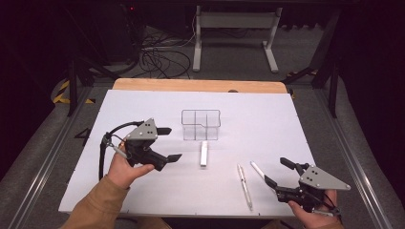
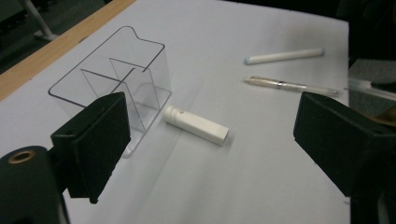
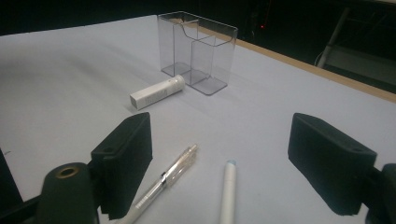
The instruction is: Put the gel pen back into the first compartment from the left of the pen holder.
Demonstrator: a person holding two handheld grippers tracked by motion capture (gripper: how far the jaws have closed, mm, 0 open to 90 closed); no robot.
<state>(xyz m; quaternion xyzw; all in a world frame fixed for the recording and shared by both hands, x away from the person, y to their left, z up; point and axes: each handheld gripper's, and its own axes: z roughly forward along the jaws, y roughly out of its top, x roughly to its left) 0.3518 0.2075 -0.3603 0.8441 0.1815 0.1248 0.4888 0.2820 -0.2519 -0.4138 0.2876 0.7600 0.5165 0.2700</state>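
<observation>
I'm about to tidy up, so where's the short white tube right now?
In the high view the white tube lies flat near the table's middle, just in front of the clear organizer, left of the clear pen.

One clear plastic divided organizer box (image 1: 200, 125), one short white cylindrical tube (image 1: 204, 153), one clear-barrelled ballpoint pen (image 1: 244, 185) and one slim white capped pen (image 1: 258, 170) lie on one white-covered surface (image 1: 143, 105), four loose items in all.
</observation>
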